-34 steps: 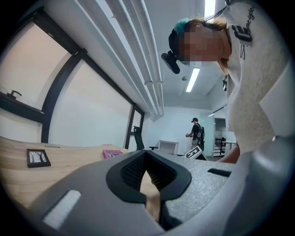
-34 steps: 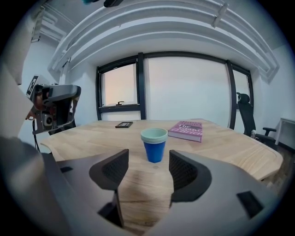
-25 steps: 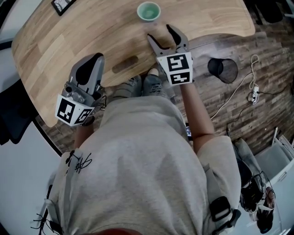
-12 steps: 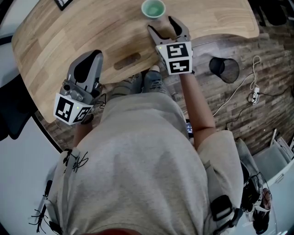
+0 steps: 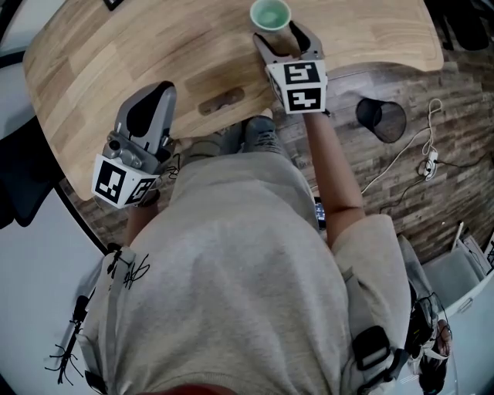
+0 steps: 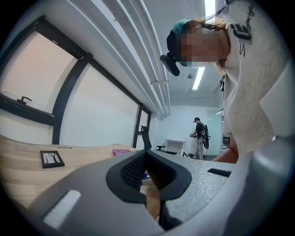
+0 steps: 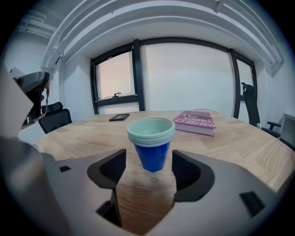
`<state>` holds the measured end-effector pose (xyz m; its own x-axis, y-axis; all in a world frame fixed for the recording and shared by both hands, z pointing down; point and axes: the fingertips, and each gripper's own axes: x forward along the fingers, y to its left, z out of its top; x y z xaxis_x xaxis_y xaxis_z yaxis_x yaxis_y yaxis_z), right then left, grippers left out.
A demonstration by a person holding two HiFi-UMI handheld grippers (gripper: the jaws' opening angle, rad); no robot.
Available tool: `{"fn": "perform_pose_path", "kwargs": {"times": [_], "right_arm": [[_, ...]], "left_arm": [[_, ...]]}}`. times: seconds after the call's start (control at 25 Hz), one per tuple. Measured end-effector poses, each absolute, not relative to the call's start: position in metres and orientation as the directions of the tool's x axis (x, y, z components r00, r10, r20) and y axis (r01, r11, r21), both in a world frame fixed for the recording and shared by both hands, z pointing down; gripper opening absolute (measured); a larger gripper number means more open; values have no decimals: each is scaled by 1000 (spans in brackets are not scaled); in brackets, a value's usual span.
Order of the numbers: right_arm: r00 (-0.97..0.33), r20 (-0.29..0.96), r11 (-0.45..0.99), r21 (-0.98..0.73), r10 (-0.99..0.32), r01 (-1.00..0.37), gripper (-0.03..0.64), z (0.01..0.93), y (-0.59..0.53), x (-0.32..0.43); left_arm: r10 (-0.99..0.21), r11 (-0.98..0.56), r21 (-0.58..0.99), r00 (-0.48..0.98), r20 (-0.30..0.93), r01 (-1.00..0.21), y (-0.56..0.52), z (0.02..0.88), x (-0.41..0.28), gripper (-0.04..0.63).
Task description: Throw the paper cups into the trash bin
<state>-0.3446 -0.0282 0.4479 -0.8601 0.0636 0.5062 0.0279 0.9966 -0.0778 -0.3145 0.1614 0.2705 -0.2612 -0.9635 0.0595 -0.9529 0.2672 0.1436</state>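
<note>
A stack of blue paper cups (image 7: 151, 143) with pale green insides stands upright on the wooden table (image 5: 139, 54); it also shows at the table's far side as the cups (image 5: 270, 14). My right gripper (image 5: 278, 32) is open. Its jaws have just been opening. In the right gripper view (image 7: 150, 168) the cups' base sits right at the mouth of the jaws, touching neither pad. My left gripper (image 5: 147, 112) hovers at the table's near left edge, its fingers together on nothing. The black mesh trash bin (image 5: 380, 118) stands on the floor to the right.
A pink book (image 7: 196, 122) and a small black frame (image 7: 119, 117) lie on the table behind the cups. Cables and a plug strip (image 5: 424, 158) trail over the floor past the bin. A person (image 6: 199, 136) stands far off across the room.
My right gripper has moved forward over the table to the cups, which now sit at its jaw mouth. The left gripper has stayed put.
</note>
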Motion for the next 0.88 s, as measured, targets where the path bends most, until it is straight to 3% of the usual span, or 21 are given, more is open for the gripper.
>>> {"fn": "perform_pose_path", "kwargs": {"times": [0.88], "right_arm": [[-867, 497, 997, -70, 18, -19, 285, 458, -43, -370]], "left_arm": [[-952, 303, 145, -290, 99, -942, 168, 280, -319, 3]]}}
